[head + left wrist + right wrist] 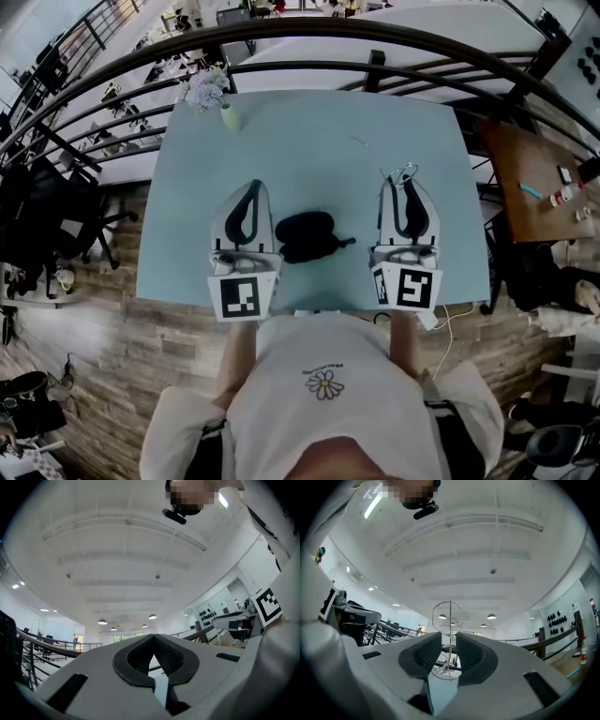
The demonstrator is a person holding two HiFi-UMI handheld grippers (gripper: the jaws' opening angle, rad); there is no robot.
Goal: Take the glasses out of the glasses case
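Note:
A black glasses case (306, 235) lies on the light blue table (309, 150), between my two grippers. My right gripper (404, 184) is to the right of the case, raised and pointing away from me. It is shut on thin wire-framed glasses (447, 617), and one round lens ring stands up above the jaws. In the head view the glasses (406, 172) show as a small ring at the jaw tips. My left gripper (254, 187) is left of the case. Its jaws (153, 638) meet at the tips with nothing between them.
A small vase of pale flowers (213, 95) stands at the table's far left corner. A dark railing (375, 56) runs beyond the far edge. A brown side table (534, 183) with small items is to the right. A white cable (452, 321) hangs off the near right edge.

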